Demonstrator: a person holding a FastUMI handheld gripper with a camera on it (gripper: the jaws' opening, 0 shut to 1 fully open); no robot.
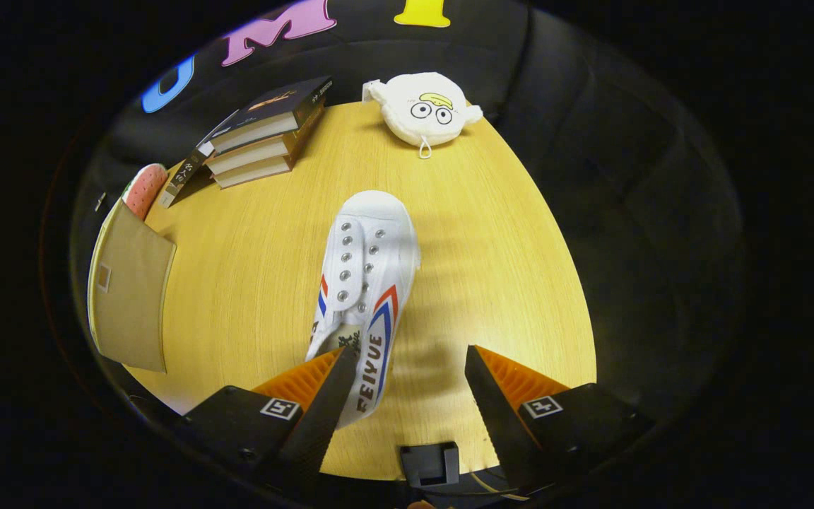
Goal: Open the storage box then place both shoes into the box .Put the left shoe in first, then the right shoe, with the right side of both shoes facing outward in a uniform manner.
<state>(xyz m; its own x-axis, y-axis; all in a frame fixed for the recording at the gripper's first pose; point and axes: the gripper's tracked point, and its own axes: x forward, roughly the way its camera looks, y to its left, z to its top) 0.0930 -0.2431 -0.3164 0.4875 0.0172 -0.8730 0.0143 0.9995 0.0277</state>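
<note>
The tool (pixel 407 367) hangs over the wooden counter (pixel 506 268) with its fingers spread wide and gripping nothing. One white canvas shoe (pixel 368 283) lies just ahead of them, toe pointing away, its heel end running down beside the left finger (pixel 326 403) and partly covered by it; whether that finger touches the shoe is hard to tell.

As I judge it, this shoe has yet to be grasped and boxed. Well off to the left a tan, flat-faced thing (pixel 131 297) stands at the counter's edge, perhaps the storage box, but it is cut off and I cannot say if it is open. A pinkish, dotted thing (pixel 145 187) peeks from behind it and cannot be identified.

Beyond lie a stack of books (pixel 266 134) and a white plush pouch (pixel 425 109).
</note>
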